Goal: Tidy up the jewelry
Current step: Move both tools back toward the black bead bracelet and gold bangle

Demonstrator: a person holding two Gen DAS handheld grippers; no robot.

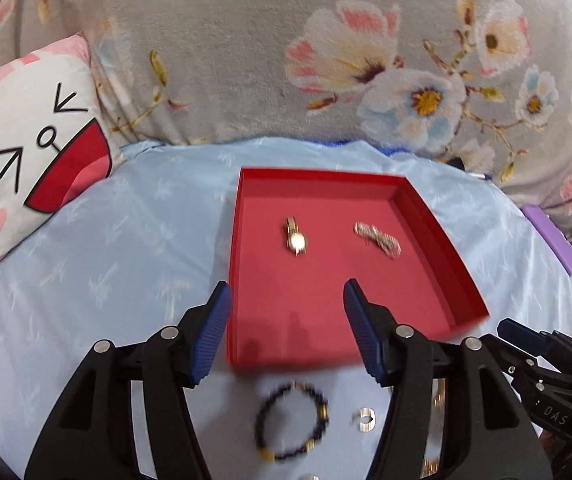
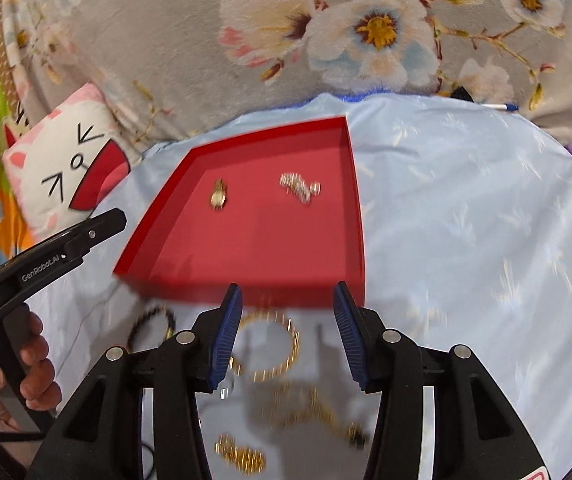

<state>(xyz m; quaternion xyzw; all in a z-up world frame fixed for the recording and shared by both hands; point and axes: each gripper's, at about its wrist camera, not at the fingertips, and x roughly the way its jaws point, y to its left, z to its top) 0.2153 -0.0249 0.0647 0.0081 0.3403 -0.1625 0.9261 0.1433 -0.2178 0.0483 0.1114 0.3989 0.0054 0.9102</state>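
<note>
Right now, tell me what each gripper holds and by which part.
Nothing. The left gripper and right gripper both stand open and empty.

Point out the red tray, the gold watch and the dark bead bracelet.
red tray (image 1: 441, 240), left wrist view, on its right inner wall.
gold watch (image 1: 297, 241), left wrist view, on its round face.
dark bead bracelet (image 1: 260, 426), left wrist view, on its left-hand beads.

Left gripper (image 1: 287, 296): jaws parted, nothing between the blue pads, pointing toward 12 o'clock and tilted downward.
Right gripper (image 2: 287, 298): jaws parted, empty, pointing toward 12 o'clock and tilted downward.
Left hand (image 2: 26, 368): at 8 o'clock in the right wrist view, fingers wrapped around the black handle.
</note>
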